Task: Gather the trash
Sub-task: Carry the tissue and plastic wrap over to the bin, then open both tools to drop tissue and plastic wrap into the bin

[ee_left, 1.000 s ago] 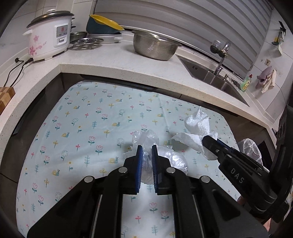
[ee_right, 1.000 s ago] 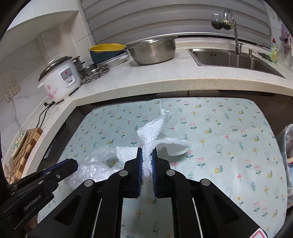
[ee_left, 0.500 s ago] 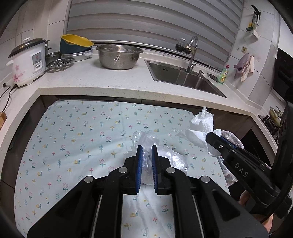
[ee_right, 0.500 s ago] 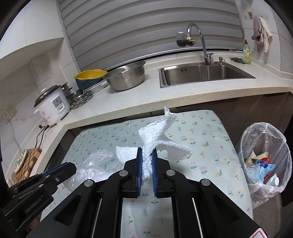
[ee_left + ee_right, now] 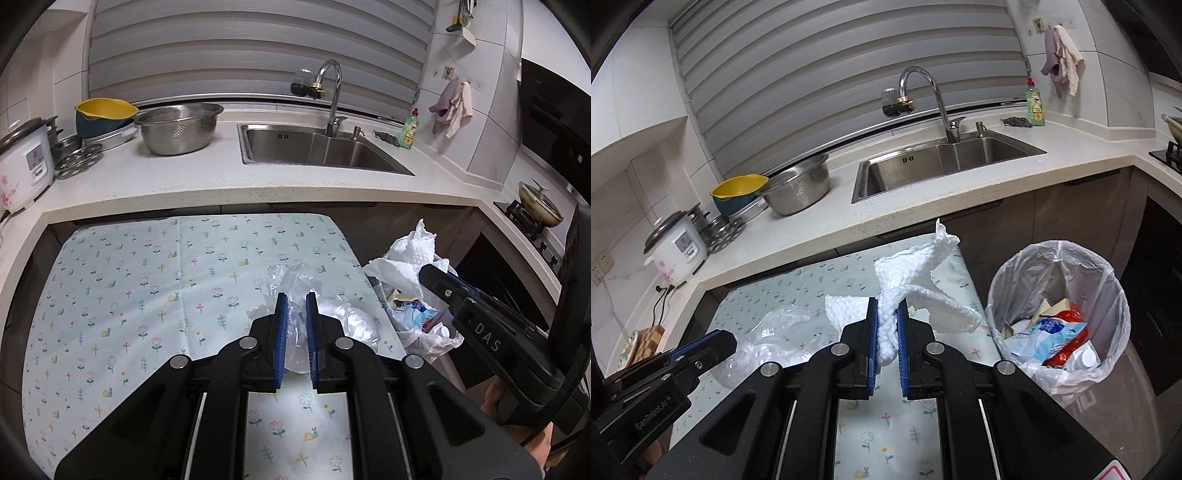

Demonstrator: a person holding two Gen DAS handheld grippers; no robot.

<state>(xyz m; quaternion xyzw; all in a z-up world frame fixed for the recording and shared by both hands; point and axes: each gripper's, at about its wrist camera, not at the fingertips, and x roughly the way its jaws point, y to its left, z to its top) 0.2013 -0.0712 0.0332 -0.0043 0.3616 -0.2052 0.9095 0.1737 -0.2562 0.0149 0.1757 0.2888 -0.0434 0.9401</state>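
Trash fills both tools: my left gripper is clamped on a crumpled clear plastic bag, my right gripper on a wadded paper towel, above the floral tablecloth. Farther right stands the lined trash bin. I judge the towel's loose flaps could catch the rim and fall outside.

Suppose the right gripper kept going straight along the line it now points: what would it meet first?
Probably the flowered tablecloth near its far right edge, since the right gripper, shut on the paper towel, points there, left of the lined trash bin; depth is unclear.
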